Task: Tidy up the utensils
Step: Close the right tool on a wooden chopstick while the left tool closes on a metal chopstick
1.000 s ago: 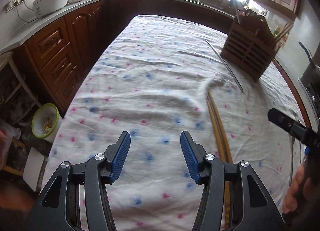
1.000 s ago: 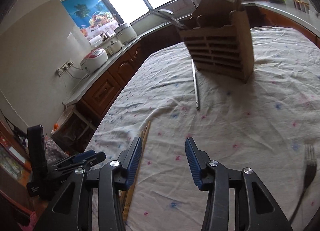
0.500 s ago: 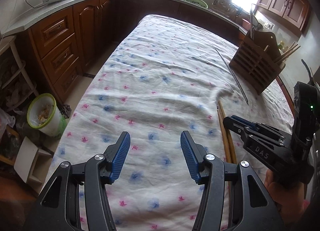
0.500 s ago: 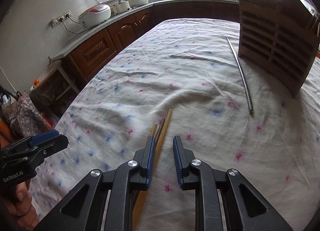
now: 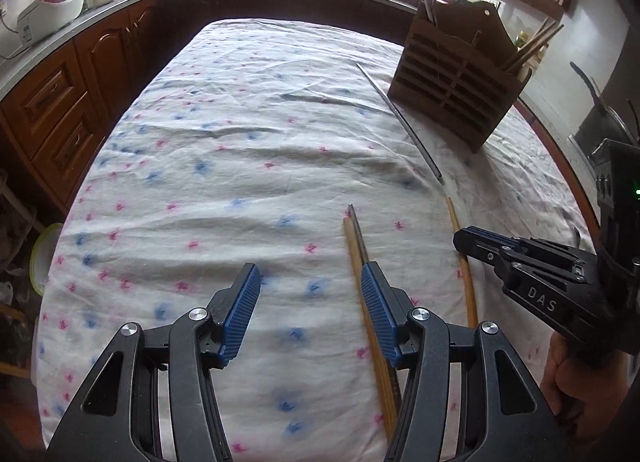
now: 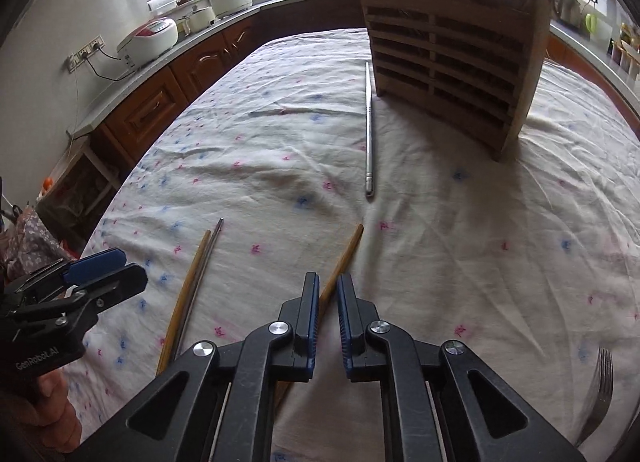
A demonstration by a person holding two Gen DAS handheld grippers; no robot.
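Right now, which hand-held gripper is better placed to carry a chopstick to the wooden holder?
The right hand-held gripper: its jaws are nearly shut around a wooden chopstick, and the wooden holder stands ahead of it. The left hand-held gripper is wide open, holding nothing, above the cloth.

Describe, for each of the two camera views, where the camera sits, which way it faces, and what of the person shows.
Left wrist: rides the open left gripper, facing along the table toward the wooden holder; the right gripper shows.
Right wrist: rides the right gripper, nearly closed around a wooden chopstick; faces the holder; the left gripper shows.
Shared: holder, metal chopstick.
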